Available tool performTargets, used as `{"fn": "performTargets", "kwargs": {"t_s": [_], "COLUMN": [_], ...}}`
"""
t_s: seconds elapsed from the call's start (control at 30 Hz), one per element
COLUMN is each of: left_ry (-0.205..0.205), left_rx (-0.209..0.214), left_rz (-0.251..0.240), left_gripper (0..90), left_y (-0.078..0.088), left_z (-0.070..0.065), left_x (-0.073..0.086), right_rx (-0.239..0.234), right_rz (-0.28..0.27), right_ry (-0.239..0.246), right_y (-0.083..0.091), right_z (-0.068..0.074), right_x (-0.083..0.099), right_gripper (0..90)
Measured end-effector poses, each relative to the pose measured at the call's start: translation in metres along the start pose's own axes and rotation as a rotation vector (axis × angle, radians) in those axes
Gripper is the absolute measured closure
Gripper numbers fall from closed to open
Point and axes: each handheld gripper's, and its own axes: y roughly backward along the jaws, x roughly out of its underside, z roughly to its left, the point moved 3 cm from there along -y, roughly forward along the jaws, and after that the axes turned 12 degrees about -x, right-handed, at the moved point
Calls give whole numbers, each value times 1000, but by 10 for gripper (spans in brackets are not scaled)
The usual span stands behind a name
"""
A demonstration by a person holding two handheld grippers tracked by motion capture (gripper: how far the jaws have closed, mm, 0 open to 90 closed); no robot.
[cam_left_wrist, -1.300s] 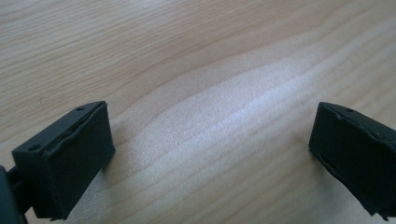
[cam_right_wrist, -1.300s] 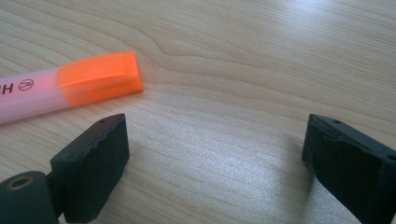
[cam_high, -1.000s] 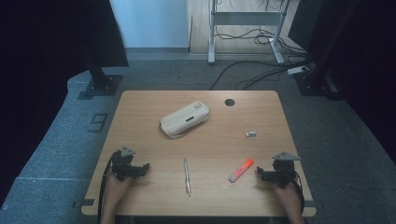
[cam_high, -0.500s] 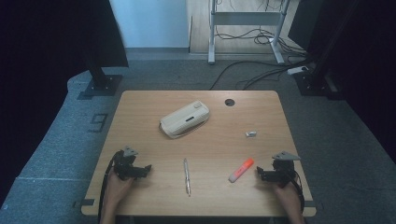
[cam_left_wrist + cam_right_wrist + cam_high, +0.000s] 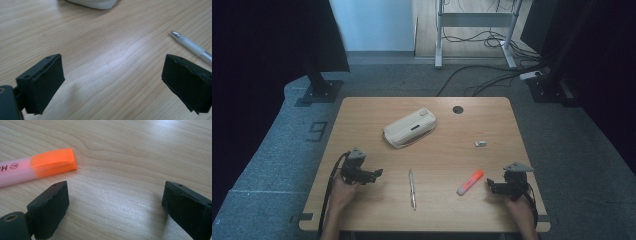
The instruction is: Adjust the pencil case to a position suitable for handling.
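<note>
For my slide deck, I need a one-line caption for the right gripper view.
Open right gripper poised over the wooden table, orange highlighter lying just beyond its jaw.

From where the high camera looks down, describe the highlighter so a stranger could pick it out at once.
Start at the wooden table and go to its near right part, where the right gripper rests with open jaws. Just left of those jaws lies the highlighter, slanted on the wood. It is the one bright orange thing; the pen beside it is slim and silver, the pouch cream.
</note>
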Motion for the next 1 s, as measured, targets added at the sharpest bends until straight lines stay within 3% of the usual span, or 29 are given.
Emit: {"fn": "performTargets", "kwargs": {"t_s": [0.2, 0.3, 0.33, 0.37, 0.4, 0.43, 0.47, 0.5, 0.6, 0.63, 0.67, 0.7, 0.73, 0.77, 1.0], "left_ry": [-35, -29, -29, -12, -12, 3, 3, 1, -7, -35, -35, -62, -62, -74, -89], "left_rx": [19, 73, 73, 115, 115, 160, 160, 165, 159, 106, 106, 65, 65, 62, 82], "left_rz": [15, 33, 33, 23, 23, 5, 5, -38, -39, -26, -26, -27, -27, 14, 32], "left_gripper": [24, 28, 33, 34, 34, 35, 41, 63, 84, 85, 88, 95, 97, 89, 96], "left_y": [-4, -7, -7, -8, -8, -9, -9, -9, -12, -14, -14, -15, -15, -18, -25], "left_z": [-4, -4, -4, -3, -3, -1, -1, 0, 3, 3, 3, 1, 1, -2, -6], "left_x": [-15, -27, -27, -32, -32, -38, -38, -42, -46, -49, -49, -52, -52, -57, -76], "right_rx": [0, 0, 0, 0, 0, 0, 0, 0, 0, 0, 0, 0, 0, 0, 0], "right_rz": [0, 0, 0, 0, 0, 0, 0, 0, 0, 0, 0, 0, 0, 0, 0], "right_ry": [0, 0, 0, 0, 0, 0, 0, 0, 0, 0, 0, 0, 0, 0, 0], "right_y": [0, 0, 0, 0, 0, 0, 0, 0, 0, 0, 0, 0, 0, 0, 0], "right_z": [0, 0, 0, 0, 0, 0, 0, 0, 0, 0, 0, 0, 0, 0, 0], "right_x": [0, 0, 0, 0, 0, 0, 0, 0, 0, 0, 0, 0, 0, 0, 0], "right_gripper": [69, 69, 69, 69, 69, 69, 70, 69, 69, 70, 69, 70, 70, 70, 70]}}
